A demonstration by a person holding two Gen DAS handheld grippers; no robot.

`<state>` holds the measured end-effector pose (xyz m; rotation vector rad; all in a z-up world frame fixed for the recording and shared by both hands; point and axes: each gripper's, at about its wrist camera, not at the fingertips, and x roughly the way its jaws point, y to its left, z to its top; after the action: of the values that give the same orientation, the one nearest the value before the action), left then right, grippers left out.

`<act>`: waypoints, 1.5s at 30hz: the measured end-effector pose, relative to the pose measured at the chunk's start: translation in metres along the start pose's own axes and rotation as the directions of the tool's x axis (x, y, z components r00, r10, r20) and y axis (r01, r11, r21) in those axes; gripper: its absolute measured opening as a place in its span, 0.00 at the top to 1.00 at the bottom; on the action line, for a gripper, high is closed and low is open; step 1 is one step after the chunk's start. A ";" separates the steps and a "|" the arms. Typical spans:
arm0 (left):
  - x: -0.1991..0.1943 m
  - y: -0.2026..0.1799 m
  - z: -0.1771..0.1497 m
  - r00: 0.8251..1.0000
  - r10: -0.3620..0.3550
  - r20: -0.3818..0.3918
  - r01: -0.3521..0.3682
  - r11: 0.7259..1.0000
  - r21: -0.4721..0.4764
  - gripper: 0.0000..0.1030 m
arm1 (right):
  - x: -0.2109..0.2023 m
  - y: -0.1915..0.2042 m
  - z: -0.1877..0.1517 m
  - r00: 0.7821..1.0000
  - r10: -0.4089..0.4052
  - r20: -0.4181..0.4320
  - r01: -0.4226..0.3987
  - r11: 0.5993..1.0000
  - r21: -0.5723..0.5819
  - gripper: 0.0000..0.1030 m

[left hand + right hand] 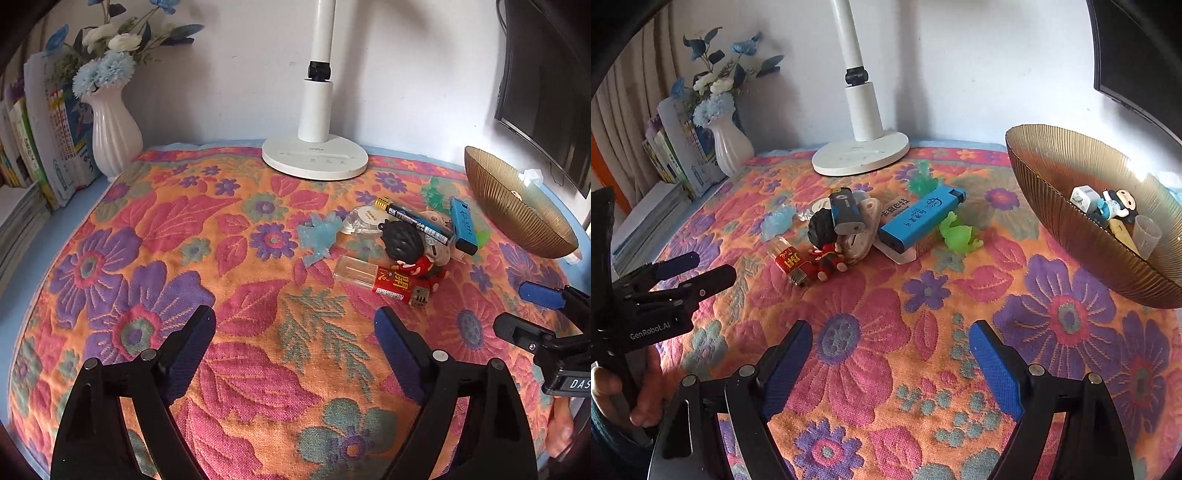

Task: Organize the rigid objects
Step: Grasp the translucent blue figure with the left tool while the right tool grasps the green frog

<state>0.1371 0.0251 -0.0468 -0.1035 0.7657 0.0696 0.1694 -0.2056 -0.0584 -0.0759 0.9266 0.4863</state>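
Floral cloth (849,354) bears ribbed bowl (1052,206) — inside, figurine (1115,205), clear cup (1145,230).

Between my left gripper's (295,323) fingers lies only bare floral cloth (258,369), and open cloth runs ahead and to their left as far as the white vase (114,129). Ahead and to the right of those fingers the pile of small things (402,243) blocks the way, with the lamp base (314,158) behind it. My right gripper (890,332) also spans bare cloth; ahead of its fingers sits the same pile, and the gold bowl (1071,236) rises to their right.
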 end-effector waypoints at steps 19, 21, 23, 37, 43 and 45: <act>0.064 -0.003 0.071 0.956 -0.200 -0.215 0.229 0.967 0.116 0.38 | -0.024 -0.032 0.039 0.995 -0.077 0.059 0.062 0.973 0.222 0.21; 0.086 0.000 0.071 0.934 -0.238 -0.265 0.264 0.962 0.066 0.50 | -0.012 -0.037 0.039 0.995 -0.097 0.003 0.094 0.969 0.228 0.36; 0.088 0.004 0.076 0.932 -0.282 -0.229 0.297 0.954 0.034 0.50 | 0.002 -0.049 0.043 0.998 -0.040 -0.047 0.051 0.956 0.289 0.40; 0.087 -0.007 0.073 0.942 -0.278 -0.188 0.303 0.945 0.121 0.56 | 0.030 -0.064 0.054 0.997 -0.071 -0.008 0.070 0.948 0.310 0.46; 0.085 -0.013 0.070 0.957 -0.227 -0.179 0.255 0.955 0.154 0.61 | 0.049 -0.054 0.057 0.989 -0.135 -0.063 0.145 0.963 0.228 0.54; 0.085 -0.016 0.070 0.964 -0.203 -0.172 0.232 0.958 0.170 0.65 | 0.056 -0.051 0.063 0.985 -0.162 -0.063 0.171 0.966 0.195 0.58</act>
<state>0.2476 0.0198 -0.0545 -0.0125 0.9061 -0.2238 0.2663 -0.2132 -0.0710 0.0177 1.0017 0.2346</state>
